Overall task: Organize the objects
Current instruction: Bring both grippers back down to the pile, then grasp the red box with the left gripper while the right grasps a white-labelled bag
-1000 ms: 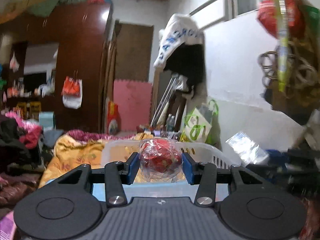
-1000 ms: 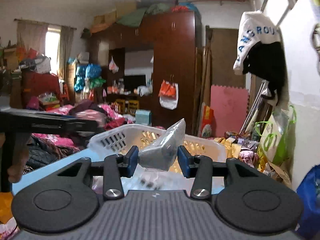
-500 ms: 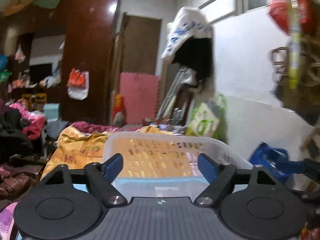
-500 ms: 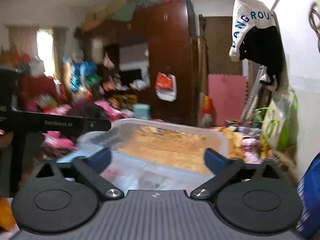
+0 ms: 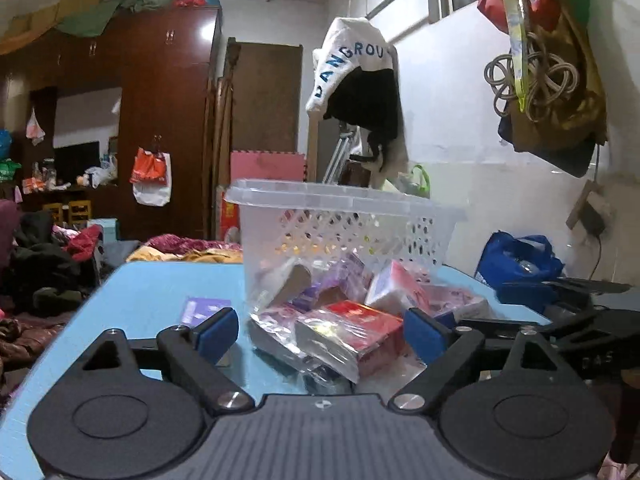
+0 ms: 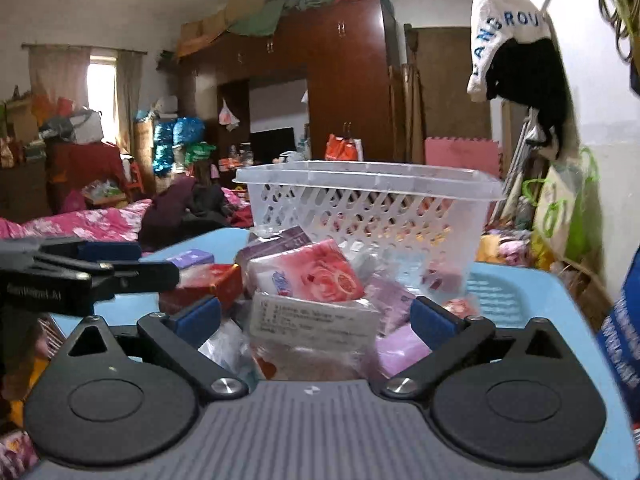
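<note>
A clear plastic basket stands on the blue table; it also shows in the right wrist view. A heap of wrapped packets lies in front of it. My left gripper is open and low over the table, with a red packet in clear wrap lying between its fingers, not clamped. My right gripper is open, with a white-labelled packet between its fingers and a pink tissue pack just beyond. Purple packs lie to the right.
A small purple pack lies alone on the table at left. The other gripper shows at the right edge of the left wrist view and the left edge of the right wrist view. A cluttered room with wardrobe lies beyond.
Both grippers let go of their wrapped items over the basket, opened, and have dropped low to the heap of packets in front of the basket.
</note>
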